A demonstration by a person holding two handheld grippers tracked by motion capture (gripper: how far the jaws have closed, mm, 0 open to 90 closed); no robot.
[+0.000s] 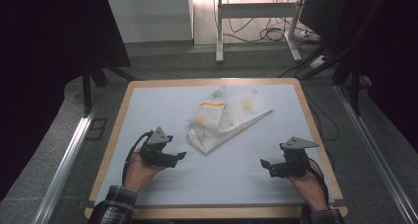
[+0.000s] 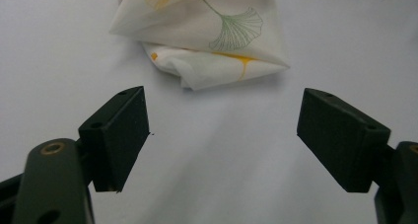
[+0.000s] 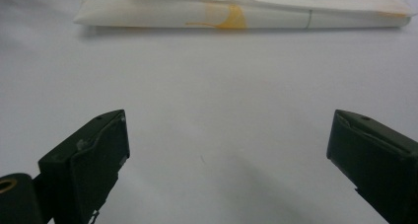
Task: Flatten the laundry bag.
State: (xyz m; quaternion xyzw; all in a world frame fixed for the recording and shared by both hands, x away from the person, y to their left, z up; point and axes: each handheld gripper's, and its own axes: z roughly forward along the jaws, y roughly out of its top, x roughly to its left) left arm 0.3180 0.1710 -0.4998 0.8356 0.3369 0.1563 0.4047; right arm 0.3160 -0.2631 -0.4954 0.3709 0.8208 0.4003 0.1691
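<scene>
Item 1, nearest the camera, left: left tongs [image 1: 181, 156], black two-jaw tool with a grey three-cornered plate, held in a hand [image 1: 139, 172] with a plaid sleeve. Jaws apart, nothing between them; positioned short of the cloth's near-left corner, not touching it.

Item 2, centre: white folded cloth [image 1: 227, 117], thin fabric printed with green and yellow ginkgo leaves, lying loosely bunched on the pale blue-white surface [image 1: 162, 105] with a light wooden border. One corner points toward the left tongs; in the left gripper view [image 2: 207, 36] that corner shows several stacked layers with a rumpled lower fold.

Item 3, right: right tongs [image 1: 264, 164], same make, held in the other hand [image 1: 309, 184]. Jaws apart and empty; well apart from the cloth, facing its long folded edge [image 3: 236, 14].

Handling note: the step in hand appears to be a reach for the cloth. Best taken low along the surface, pinching one clean edge or corner rather than the whole bundle, so layers separate. The right tongs would do well to take the long edge squarely, keeping tension even.
</scene>
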